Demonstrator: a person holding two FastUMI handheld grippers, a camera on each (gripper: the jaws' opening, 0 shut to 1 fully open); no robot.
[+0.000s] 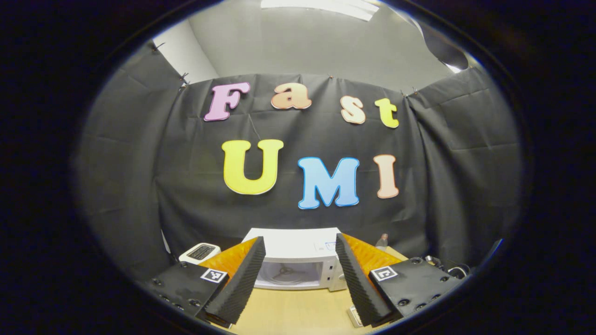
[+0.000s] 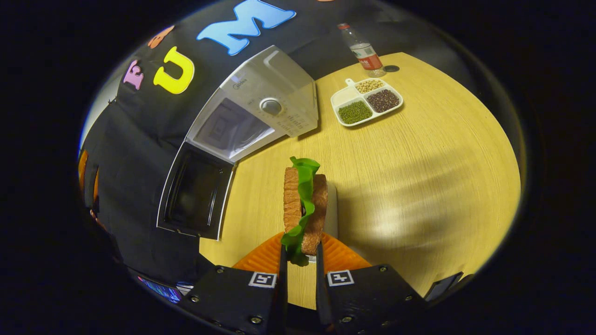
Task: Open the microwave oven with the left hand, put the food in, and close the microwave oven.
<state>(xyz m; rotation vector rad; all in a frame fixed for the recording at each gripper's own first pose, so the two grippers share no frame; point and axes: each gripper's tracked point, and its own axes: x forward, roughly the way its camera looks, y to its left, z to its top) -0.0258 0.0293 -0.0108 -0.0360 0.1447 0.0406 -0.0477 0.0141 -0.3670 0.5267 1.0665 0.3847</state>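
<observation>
Wooden table [image 2: 419, 153]; sandwich [image 2: 305, 209] pinched upright in right claw [image 2: 300, 260], microwave [image 2: 242, 121] open.

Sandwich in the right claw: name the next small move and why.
Probably carry the sandwich toward the microwave cavity: the right claw is shut on it, the door hangs open, and the left claw is open, holding nothing.

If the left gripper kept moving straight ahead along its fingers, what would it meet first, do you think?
Probably the microwave oven, which sits framed between the open left gripper fingers across bare table; depth is uncertain.
</observation>
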